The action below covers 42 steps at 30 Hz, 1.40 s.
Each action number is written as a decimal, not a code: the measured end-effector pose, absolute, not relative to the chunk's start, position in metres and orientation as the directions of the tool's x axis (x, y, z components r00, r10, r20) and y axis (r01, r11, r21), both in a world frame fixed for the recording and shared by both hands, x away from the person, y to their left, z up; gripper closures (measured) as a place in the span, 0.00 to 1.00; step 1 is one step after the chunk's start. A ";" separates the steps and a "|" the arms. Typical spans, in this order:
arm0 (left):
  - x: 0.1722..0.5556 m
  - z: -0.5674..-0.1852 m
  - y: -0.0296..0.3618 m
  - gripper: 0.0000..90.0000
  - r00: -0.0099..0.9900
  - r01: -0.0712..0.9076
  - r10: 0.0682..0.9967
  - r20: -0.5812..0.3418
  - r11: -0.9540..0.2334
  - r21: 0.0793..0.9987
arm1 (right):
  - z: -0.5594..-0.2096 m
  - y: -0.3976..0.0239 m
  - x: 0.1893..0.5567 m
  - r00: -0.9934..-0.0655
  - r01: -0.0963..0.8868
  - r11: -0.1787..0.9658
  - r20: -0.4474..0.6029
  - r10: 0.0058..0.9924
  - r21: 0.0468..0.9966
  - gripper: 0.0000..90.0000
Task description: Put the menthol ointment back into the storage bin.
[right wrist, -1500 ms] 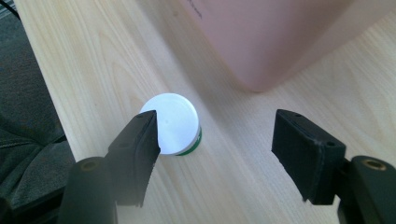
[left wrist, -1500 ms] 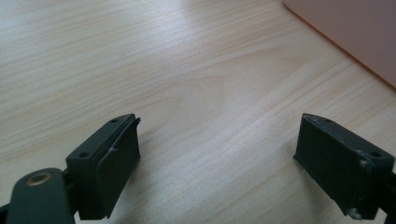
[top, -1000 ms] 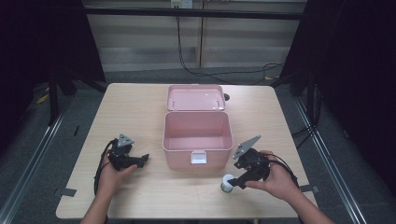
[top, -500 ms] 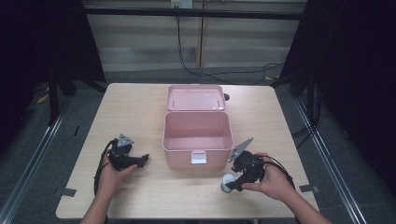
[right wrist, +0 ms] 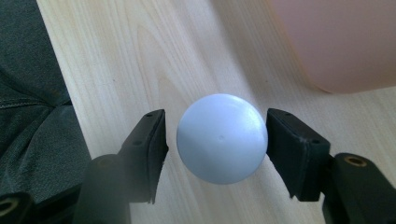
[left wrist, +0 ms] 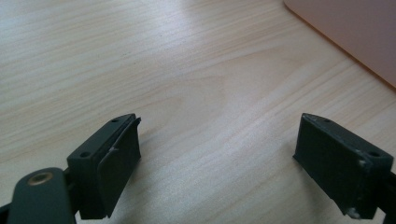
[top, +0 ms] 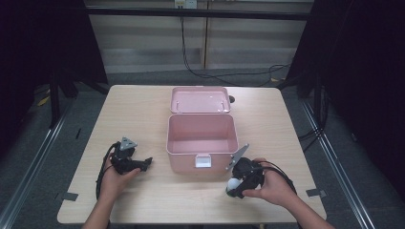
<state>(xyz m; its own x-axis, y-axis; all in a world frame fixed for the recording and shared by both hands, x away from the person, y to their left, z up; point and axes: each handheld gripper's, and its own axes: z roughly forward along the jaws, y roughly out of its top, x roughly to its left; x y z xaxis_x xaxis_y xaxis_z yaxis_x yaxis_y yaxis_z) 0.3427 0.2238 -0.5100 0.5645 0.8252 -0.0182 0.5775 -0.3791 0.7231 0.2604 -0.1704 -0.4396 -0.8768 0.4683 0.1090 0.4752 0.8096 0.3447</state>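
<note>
- while the right gripper (right wrist: 215, 140) has just been closing, its fingers (right wrist: 148, 149) flank the white ball (right wrist: 222, 138), a sliver of gap showing, not yet clamped.
- ball sits on the worktop (top: 143, 109) near the open pink box (top: 202, 143), presumably its destination.
- left gripper (left wrist: 224, 158) rests idle, fingers apart, empty.

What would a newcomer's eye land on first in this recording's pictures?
Probably the open pink plastic box in the middle of the light wooden table, its lid tipped back. Next, the small white ball near the table's front edge, sitting between the jaws of the right claw; those jaws have just been closing, with a thin gap on the left side. The left claw rests open over bare wood, left of the box.
</note>
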 end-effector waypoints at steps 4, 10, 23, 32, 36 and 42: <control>0.343 -0.510 0.224 0.15 0.565 0.578 0.825 -0.018 -0.379 0.723 | -0.441 -0.169 0.261 -0.878 0.474 0.817 0.108 0.466 0.329 0.46; 0.343 -0.510 0.224 0.15 0.564 0.579 0.825 -0.019 -0.379 0.722 | -0.443 -0.166 0.260 -0.882 0.467 0.829 0.097 0.461 0.308 0.50; 0.343 -0.510 0.224 0.15 0.565 0.578 0.825 -0.018 -0.379 0.723 | -0.440 -0.164 0.262 -0.891 0.451 0.846 0.081 0.447 0.286 0.56; 0.343 -0.510 0.224 0.15 0.565 0.577 0.825 -0.018 -0.379 0.723 | -0.423 -0.168 0.265 -0.884 0.466 0.838 0.095 0.459 0.284 0.56; 0.343 -0.510 0.224 0.15 0.564 0.578 0.825 -0.019 -0.379 0.722 | -0.414 -0.170 0.266 -0.880 0.472 0.835 0.100 0.464 0.283 0.56; 0.343 -0.510 0.224 0.15 0.565 0.578 0.825 -0.019 -0.380 0.723 | -0.403 -0.174 0.269 -0.877 0.478 0.831 0.103 0.469 0.286 0.56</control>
<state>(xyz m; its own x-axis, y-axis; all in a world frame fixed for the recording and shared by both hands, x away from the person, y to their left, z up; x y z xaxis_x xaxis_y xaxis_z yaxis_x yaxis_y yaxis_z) 0.3427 0.2238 -0.5100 0.5653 0.8247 -0.0187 0.5777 -0.3797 0.7226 0.2688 -0.1739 -0.4027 -0.8770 0.4695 0.1027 0.4781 0.8305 0.2857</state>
